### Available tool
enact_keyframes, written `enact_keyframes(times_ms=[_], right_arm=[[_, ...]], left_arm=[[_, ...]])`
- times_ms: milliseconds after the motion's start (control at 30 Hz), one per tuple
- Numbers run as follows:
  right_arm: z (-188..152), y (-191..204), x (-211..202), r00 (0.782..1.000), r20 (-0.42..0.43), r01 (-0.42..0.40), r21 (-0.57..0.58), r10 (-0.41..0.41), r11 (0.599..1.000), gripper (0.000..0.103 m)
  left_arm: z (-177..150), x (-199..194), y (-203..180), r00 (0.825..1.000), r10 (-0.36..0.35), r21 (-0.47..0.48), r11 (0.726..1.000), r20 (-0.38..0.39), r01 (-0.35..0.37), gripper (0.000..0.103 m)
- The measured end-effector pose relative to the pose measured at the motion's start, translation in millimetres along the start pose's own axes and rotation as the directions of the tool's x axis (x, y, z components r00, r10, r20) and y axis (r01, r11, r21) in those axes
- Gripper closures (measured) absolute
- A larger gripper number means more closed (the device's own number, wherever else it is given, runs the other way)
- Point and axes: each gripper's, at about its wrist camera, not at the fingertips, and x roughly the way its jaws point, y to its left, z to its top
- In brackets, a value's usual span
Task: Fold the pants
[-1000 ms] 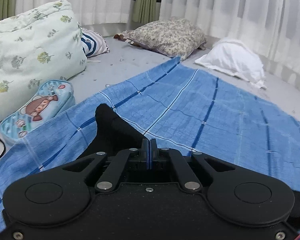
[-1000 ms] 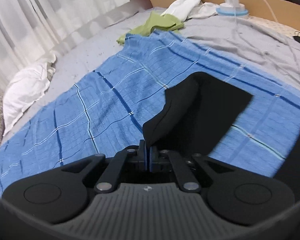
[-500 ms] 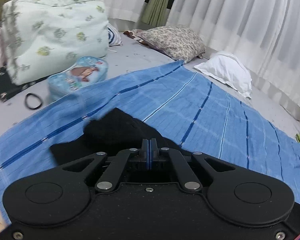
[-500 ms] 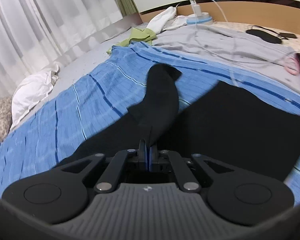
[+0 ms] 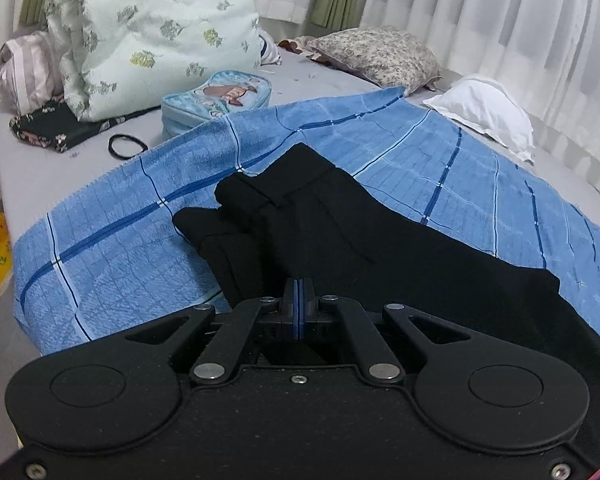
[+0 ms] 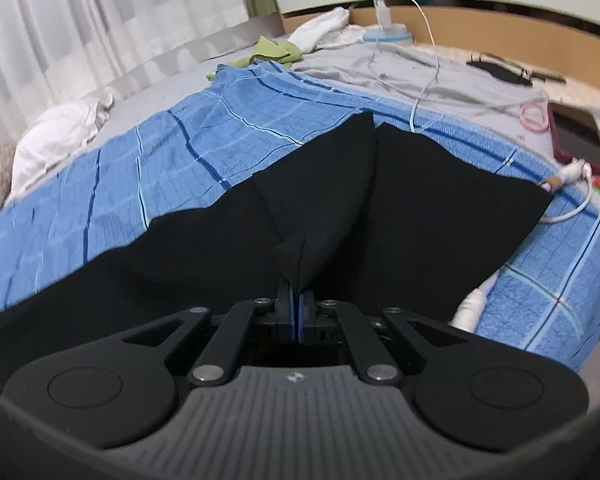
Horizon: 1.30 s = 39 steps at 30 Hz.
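on the blue blanket [image 5: 148, 248], black pants [image 5: 380, 240], near its edge

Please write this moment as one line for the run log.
step: fold pants | left gripper: shut on black pants | right gripper: shut on black pants | pants on blue blanket

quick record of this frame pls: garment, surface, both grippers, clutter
garment: black fabric pants, spread out
surface: blue checked blanket on grey bed
left gripper: shut on the pants
right gripper: shut on a raised pinch of the pants
clutter right view: red phone, white charging cable
clutter left view: white pillow, light blue cartoon pouch
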Motion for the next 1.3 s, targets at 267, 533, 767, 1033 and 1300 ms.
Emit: enact_keyframes(times_ms=[267, 533, 767, 1033, 1300], right_arm=[[-11.7, -13.6, 1.2, 0.999, -0.016, 0.051, -0.062, -0.052, 0.997, 0.098], [-15.1, -21.6, -13.3, 0.997, -0.003, 0.076, -0.161, -0.077, 0.984, 0.051], [-3.9, -20.8, -49.5, 0.995, 0.074, 0.082, -0.270, -0.064, 0.959, 0.039], [13.4, 19.9, -8.5, 0.998, 0.067, 0.017, -0.322, 0.005, 0.946, 0.032], [41.4, 14.9, 74.5, 0.997, -0.056, -0.068, -0.175, 0.059, 0.982, 0.079]], left_arm=[[-7.2, 9.5, 6.5, 0.997, 0.061, -0.012, 0.998, -0.049, -0.061, 0.102], [-12.1, 0.6, 3.9, 0.997, 0.072, 0.037, 0.997, -0.007, -0.071, 0.100], [-2.3, -26.5, -35.8, 0.992, 0.010, 0.143, 0.989, 0.125, -0.028, 0.094], [-29.0, 21.6, -61.6, 0.999, 0.044, 0.177, 0.983, -0.012, -0.041, 0.091], [-43.5, 29.9, -64.6, 0.996, 0.087, 0.255, 0.962, 0.032, -0.092, 0.091]])
